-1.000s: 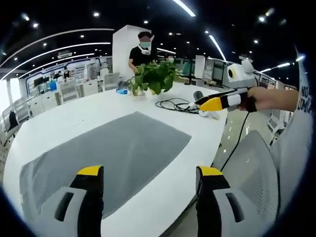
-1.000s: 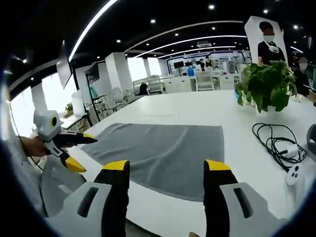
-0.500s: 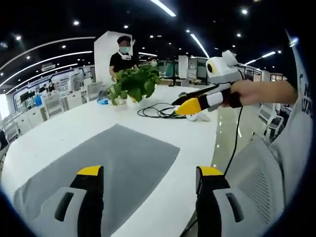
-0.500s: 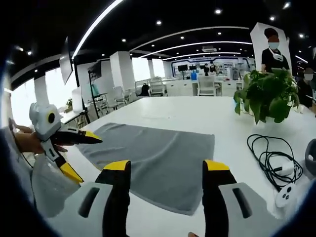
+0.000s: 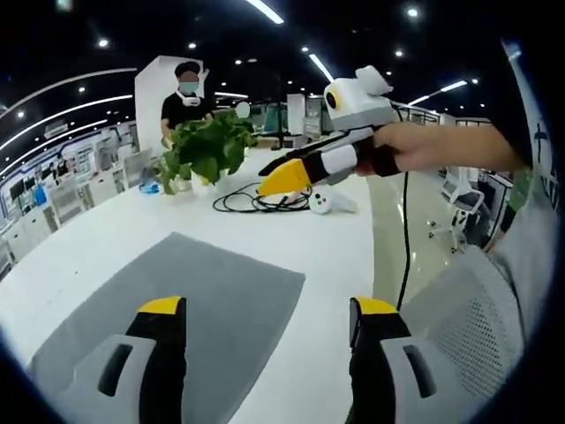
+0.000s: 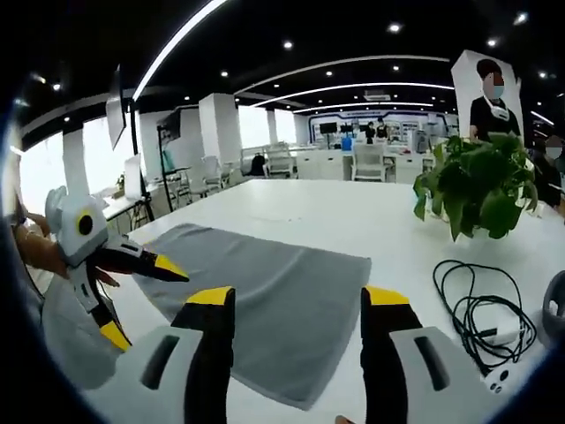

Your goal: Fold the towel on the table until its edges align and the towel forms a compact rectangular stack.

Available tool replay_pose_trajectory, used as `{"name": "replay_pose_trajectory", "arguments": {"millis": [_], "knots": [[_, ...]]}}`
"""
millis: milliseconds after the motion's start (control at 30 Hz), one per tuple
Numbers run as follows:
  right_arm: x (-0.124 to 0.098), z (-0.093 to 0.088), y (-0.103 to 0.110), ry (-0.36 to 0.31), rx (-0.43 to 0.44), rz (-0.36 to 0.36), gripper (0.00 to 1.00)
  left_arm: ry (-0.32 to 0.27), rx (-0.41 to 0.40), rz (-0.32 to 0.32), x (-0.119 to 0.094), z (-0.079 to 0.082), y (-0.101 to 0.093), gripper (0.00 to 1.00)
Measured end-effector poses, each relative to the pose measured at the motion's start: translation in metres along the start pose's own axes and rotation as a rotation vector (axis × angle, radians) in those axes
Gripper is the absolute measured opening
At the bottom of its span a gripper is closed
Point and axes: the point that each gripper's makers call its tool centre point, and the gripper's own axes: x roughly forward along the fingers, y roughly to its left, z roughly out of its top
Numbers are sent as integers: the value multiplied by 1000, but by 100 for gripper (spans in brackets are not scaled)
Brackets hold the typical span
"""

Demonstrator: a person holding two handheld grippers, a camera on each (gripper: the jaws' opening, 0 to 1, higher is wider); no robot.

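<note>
A grey towel (image 5: 177,309) lies flat and unfolded on the white table (image 5: 97,238); in the right gripper view the towel (image 6: 265,291) spreads ahead of the jaws. My left gripper (image 5: 263,311) stands open above the towel's near part, nothing between its yellow-tipped fingers. My right gripper (image 6: 297,300) is open too, over the towel's near edge. The right gripper (image 5: 291,172) also enters the left gripper view from the right, held by a hand, hovering above the table. The left gripper (image 6: 146,296) appears at the left of the right gripper view, jaws apart, beside the towel's left side.
A potted green plant (image 5: 207,150) stands at the far side, with a black cable coil (image 6: 472,305) and a white controller (image 5: 325,201) nearby. A person in black (image 5: 185,97) stands behind the plant. A grey mesh chair (image 5: 468,327) sits off the table's edge.
Both views have swung and drawn nearer the table. In the left gripper view the right gripper has come closer and more central; in the right gripper view the left gripper sits lower, closer to the towel.
</note>
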Motion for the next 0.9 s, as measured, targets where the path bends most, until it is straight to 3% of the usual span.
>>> {"name": "replay_pose_trajectory", "arguments": {"millis": [200, 500, 900], "knots": [[10, 4, -18, 6, -13, 5, 57, -3, 2, -23, 24, 7, -4, 75], [32, 12, -46, 8, -10, -2, 56, 17, 34, -65, 56, 3, -13, 71], [58, 31, -76, 16, -59, -21, 55, 32, 189, -146, 97, 18, -37, 61]]}}
